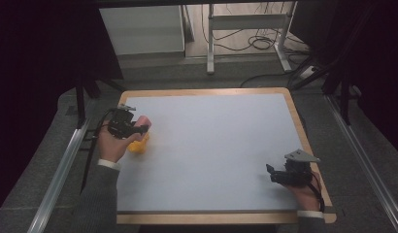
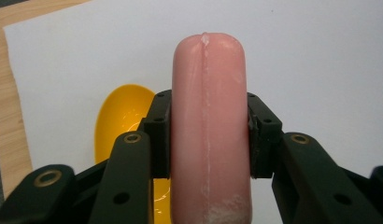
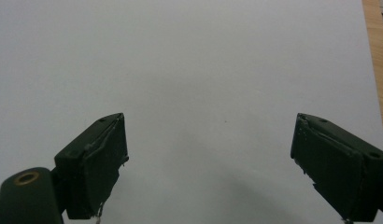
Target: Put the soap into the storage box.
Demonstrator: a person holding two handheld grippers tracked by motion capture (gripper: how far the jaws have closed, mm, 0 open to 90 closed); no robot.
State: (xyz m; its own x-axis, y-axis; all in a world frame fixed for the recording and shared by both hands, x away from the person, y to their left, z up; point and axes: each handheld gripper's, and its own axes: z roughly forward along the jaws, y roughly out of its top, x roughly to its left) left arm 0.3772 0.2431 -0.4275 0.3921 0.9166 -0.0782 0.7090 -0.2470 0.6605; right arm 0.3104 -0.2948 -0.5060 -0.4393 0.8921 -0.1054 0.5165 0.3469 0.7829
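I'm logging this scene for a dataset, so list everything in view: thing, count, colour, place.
Sausage: one, pink, clamped in the left gripper above the board's left side.
Bowl-like thing: one, yellow, on the board under the left gripper.
Board: one, white with a wooden edge, centre of the grey table.
Cables: several, dark, on the floor beyond.
Left gripper: one, black, shut on the sausage.
Right gripper: one, black, open, fingers apart over the board's right side.
Hands: two, holding the grippers.

Right claw (image 3: 208,163) agape over white sheet (image 3: 203,56).
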